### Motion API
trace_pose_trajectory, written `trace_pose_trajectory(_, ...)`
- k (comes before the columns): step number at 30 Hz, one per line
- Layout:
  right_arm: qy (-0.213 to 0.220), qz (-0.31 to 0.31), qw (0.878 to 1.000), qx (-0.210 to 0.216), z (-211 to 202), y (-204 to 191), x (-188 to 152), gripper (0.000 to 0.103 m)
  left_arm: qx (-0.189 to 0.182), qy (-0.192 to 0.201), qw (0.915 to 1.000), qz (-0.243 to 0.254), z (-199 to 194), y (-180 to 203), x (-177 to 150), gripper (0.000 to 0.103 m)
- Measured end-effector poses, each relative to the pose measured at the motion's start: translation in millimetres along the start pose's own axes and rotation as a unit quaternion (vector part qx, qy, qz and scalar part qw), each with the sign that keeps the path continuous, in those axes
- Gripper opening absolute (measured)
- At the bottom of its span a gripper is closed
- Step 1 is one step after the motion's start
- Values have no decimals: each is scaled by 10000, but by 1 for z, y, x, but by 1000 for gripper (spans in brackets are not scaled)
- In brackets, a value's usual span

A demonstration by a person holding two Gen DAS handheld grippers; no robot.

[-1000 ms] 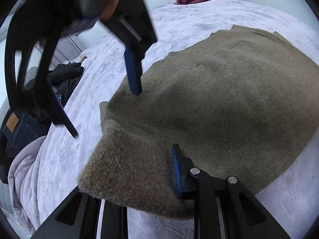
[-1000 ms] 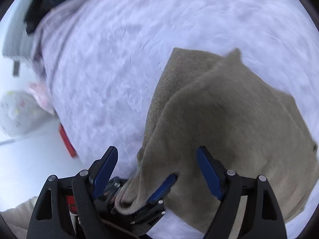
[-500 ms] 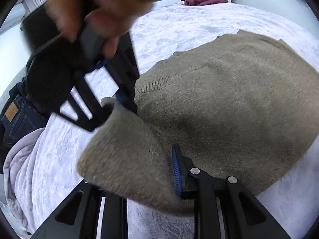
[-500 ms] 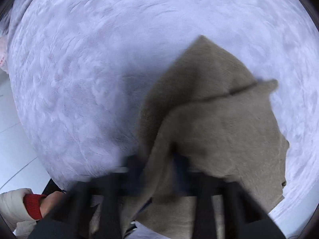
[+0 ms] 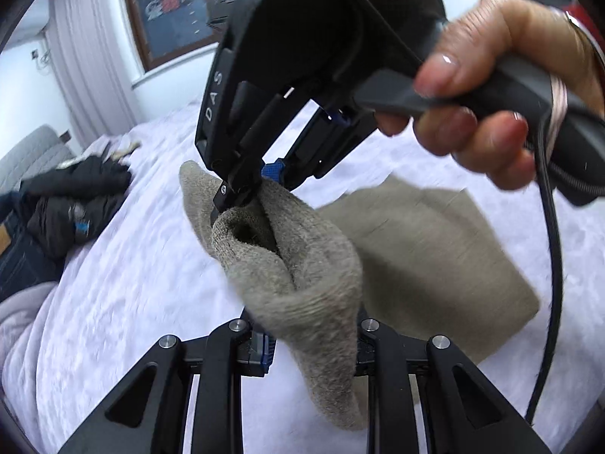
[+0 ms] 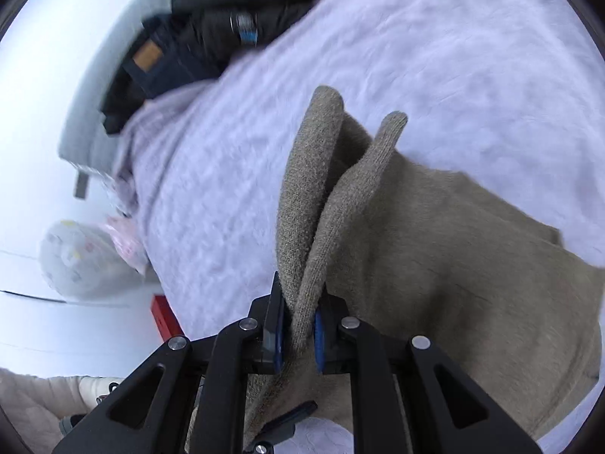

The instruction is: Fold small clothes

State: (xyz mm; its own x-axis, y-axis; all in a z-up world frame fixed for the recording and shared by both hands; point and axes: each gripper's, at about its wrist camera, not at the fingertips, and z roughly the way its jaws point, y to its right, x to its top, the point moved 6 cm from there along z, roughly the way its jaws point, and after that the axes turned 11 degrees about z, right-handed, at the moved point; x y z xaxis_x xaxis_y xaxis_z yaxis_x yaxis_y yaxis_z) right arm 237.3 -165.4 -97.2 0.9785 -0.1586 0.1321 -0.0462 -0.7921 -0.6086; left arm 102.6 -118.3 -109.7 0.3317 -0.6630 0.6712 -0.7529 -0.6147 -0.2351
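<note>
above pale bedspread (image 5: 151, 265), bunched olive knit sweater (image 5: 302, 265)

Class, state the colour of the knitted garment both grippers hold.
Olive-brown garment; right wrist view.

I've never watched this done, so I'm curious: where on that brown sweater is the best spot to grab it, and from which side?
Best guess: the thick edge of the sweater, pinched from above across its bunched layers. That is how the right gripper and the left gripper hold it now, lifted off the bed.
</note>
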Motion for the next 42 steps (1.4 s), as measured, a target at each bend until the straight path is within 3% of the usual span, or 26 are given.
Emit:
trace_pose_trajectory(5,954,224,9948,276,-73,42,-21,13,-341,416,9972,528,-5,61,46,25)
trace_pose_trajectory(10,1595,784,9834,378,-129,117,-67,13,-773,424,9890,1191,3,130,54,25)
trace_pose_trajectory(13,1712,1310,9760,312,-129,172,-98,13,-1045,171,9831,1495,20,169,41,25)
trace_pose_trajectory(16,1698,1828,9678,319,-104,218,-120,13,-1221,-125,9776,1709,38,196,23,25)
trace_pose_trajectory(20,1668,2315,9575,428,-74,258,-138,15,-1269,-471,9733,1854,50,210,4,25)
trace_pose_trajectory(23,1739,2470,9514,600,-68,263,-142,20,-1194,-534,9728,1911,45,207,3,33)
trace_pose_trajectory(25,1707,2529,9501,656,-71,262,-141,23,-1165,-520,9751,1811,34,203,5,76)
trace_pose_trajectory(31,1943,2727,9377,934,-94,270,-134,41,-978,-530,9820,1527,5,162,-5,78)
trace_pose_trajectory(35,2001,2957,9279,1074,-92,279,-119,41,-547,-965,9919,611,27,102,-7,78)
trace_pose_trajectory(37,1935,2986,9304,878,-88,278,-112,11,-111,-1286,9915,142,48,68,-8,78)
trace_pose_trajectory(39,2089,2623,9406,532,-97,262,-107,8,218,-1429,9890,-329,65,36,-10,78)
trace_pose_trajectory(42,2409,2118,9461,446,-122,240,-112,8,19,-1701,9831,-677,86,25,-23,78)
